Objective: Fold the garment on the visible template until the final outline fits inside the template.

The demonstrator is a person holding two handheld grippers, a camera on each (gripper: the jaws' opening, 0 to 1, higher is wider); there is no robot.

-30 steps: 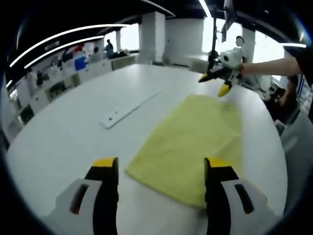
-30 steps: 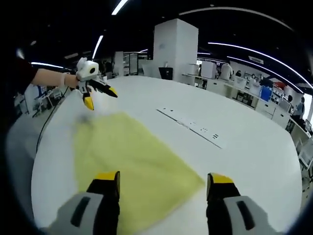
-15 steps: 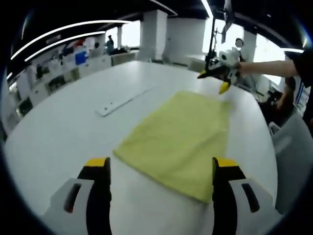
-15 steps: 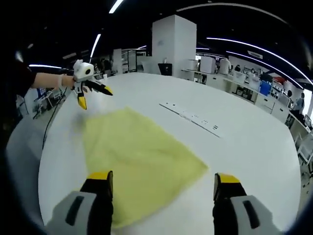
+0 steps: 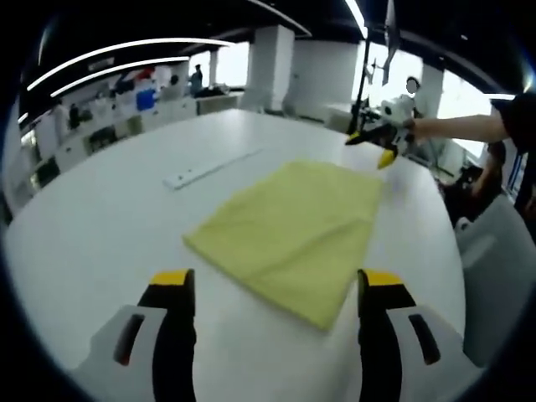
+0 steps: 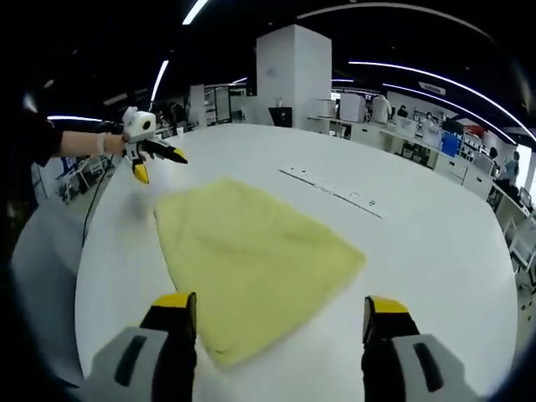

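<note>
Yellow cloth (image 5: 285,239) lies flat and folded on the white table (image 5: 100,234). Both claws, left gripper (image 5: 272,289) and right gripper (image 6: 280,314), are wide and hold nothing, so the fold looks finished.

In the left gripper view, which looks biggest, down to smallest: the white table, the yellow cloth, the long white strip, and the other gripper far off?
1. White table
2. Yellow cloth
3. Long white strip
4. Other gripper, though it is farthest from the camera, so it may only look smaller than the strip.
</note>
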